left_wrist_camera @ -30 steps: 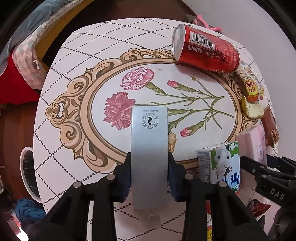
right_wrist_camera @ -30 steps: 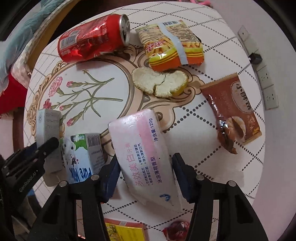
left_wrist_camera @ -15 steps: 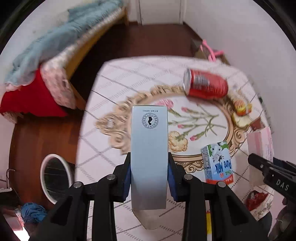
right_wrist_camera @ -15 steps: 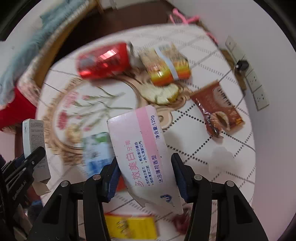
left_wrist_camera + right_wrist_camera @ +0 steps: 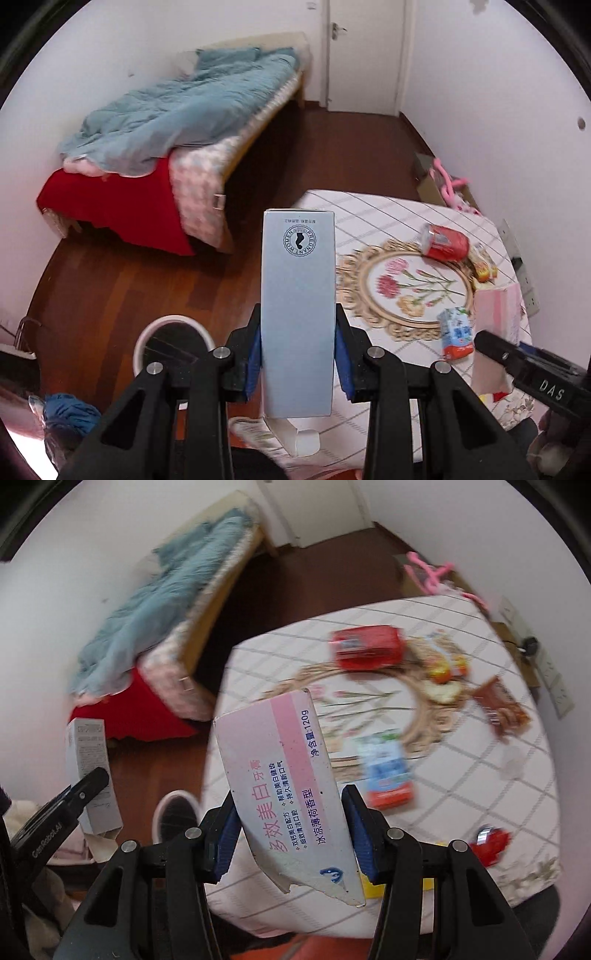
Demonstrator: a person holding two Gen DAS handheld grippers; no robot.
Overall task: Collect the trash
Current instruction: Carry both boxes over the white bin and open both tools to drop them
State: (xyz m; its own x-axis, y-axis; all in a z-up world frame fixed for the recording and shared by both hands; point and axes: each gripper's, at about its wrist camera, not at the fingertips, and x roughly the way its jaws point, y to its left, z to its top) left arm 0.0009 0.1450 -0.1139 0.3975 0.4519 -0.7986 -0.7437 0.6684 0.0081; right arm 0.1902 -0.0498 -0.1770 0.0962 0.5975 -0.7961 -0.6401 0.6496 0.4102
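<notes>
With each gripper's jaws pinching its carton, carry the grey box (image 5: 297, 314) and the pink box (image 5: 291, 794) past the table's (image 5: 373, 210) edge, over the white bin (image 5: 171, 341), before releasing.

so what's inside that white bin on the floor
The white bin shows only a dark inside, probably a black liner; no trash is visible. Its right part is hidden behind the left tongs and the grey box they hold.

Between the left jaws, a pale grey-blue box (image 5: 297, 314); between the right jaws, a pink-and-white box (image 5: 291, 797). Beyond them, a white table (image 5: 369, 210) with grid lines and flowers, a red can (image 5: 445, 246).
</notes>
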